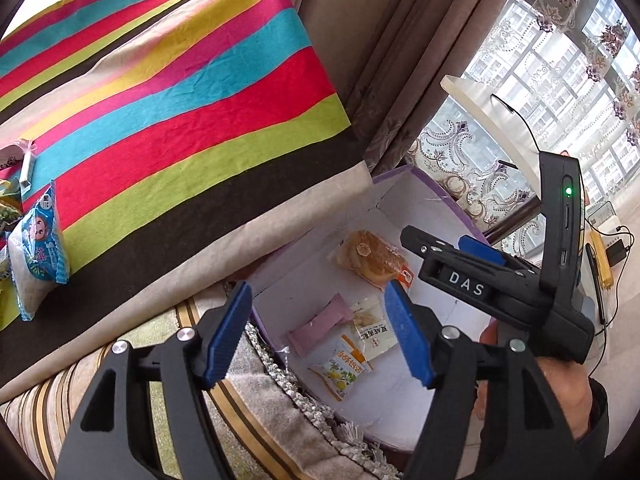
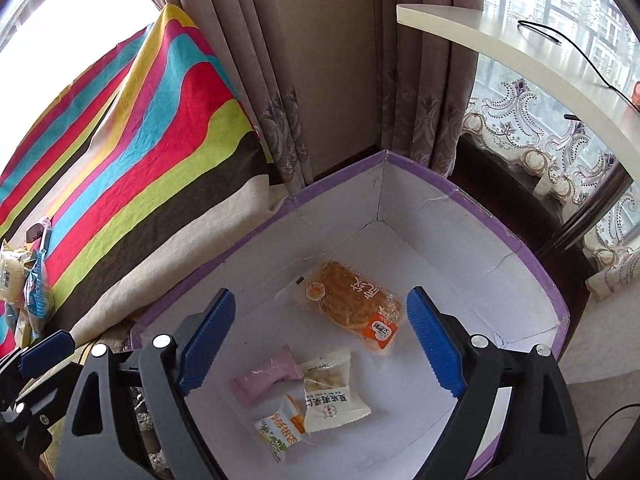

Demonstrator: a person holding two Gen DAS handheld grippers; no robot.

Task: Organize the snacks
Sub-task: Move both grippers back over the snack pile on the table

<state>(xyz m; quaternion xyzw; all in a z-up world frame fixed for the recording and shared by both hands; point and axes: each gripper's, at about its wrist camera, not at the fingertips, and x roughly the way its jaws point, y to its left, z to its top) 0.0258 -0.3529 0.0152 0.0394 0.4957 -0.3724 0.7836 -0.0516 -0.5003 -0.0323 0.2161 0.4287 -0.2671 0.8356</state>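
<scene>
Purple-edged cardboard box (image 2: 472,196) with a white inside sits on the floor beside a table draped in a striped cloth (image 1: 168,92) of red, turquoise, yellow, lime and brown. Four wrapped snacks lie on the bottom of the box. Farthest in is a clear packet holding a round golden pastry (image 2: 352,300) with an orange label at one end. Nearer the camera, three small packets cluster together: a pink packet (image 2: 266,376), a white packet (image 2: 330,394) printed with text, touching the pink one, and a white-and-orange packet (image 2: 280,428) with green leaves, partly tucked under the white one.

Both grippers point down into the box. The right gripper (image 2: 320,352) has its blue-padded jaws spread wide, with nothing between the pads; the snacks lie below them on the box floor. The left gripper (image 1: 320,332) has its jaws parted, less widely, and is likewise empty, hanging over the near corner of the box. In the left view, the right gripper's black body, marked "DAS" and showing a green light, crosses above the pastry, with a hand (image 1: 568,396) in a dark sleeve gripping it.

On the cloth, at the far left edge, more snacks wait: a blue-and-white packet (image 1: 36,264) lies on the table, with what seem to be several others beside it, too cropped to identify. Beige curtains (image 2: 248,60) hang behind.
</scene>
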